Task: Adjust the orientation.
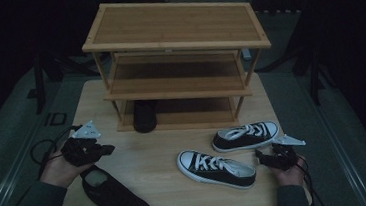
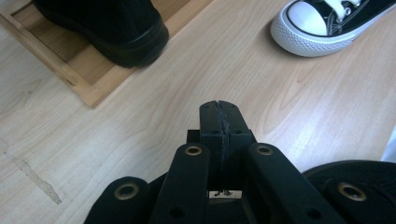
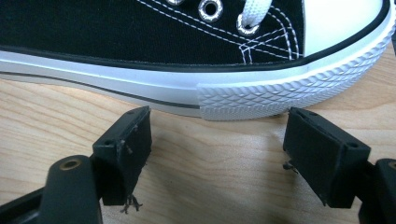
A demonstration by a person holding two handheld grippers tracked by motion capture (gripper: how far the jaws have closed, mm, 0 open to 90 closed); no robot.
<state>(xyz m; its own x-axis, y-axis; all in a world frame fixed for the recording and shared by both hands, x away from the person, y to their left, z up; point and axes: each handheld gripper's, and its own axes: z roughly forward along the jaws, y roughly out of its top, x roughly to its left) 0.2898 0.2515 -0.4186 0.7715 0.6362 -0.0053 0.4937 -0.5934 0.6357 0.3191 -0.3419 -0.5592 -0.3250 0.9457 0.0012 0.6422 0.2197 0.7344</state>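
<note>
Right tool (image 1: 265, 157): jaws wide, empty, just short of near sneaker's (image 1: 216, 168) sidewall by the toe.
Sneaker axis: lies across the jaws, on table (image 1: 160, 155).
Left tool (image 1: 106, 151): jaws closed, empty, beside black shoe (image 1: 119, 201).

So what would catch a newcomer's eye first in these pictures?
Probably the wooden shoe rack at the back of the table, one black shoe on its bottom shelf. Then the two black-and-white sneakers in front of it, by the open right gripper.
</note>
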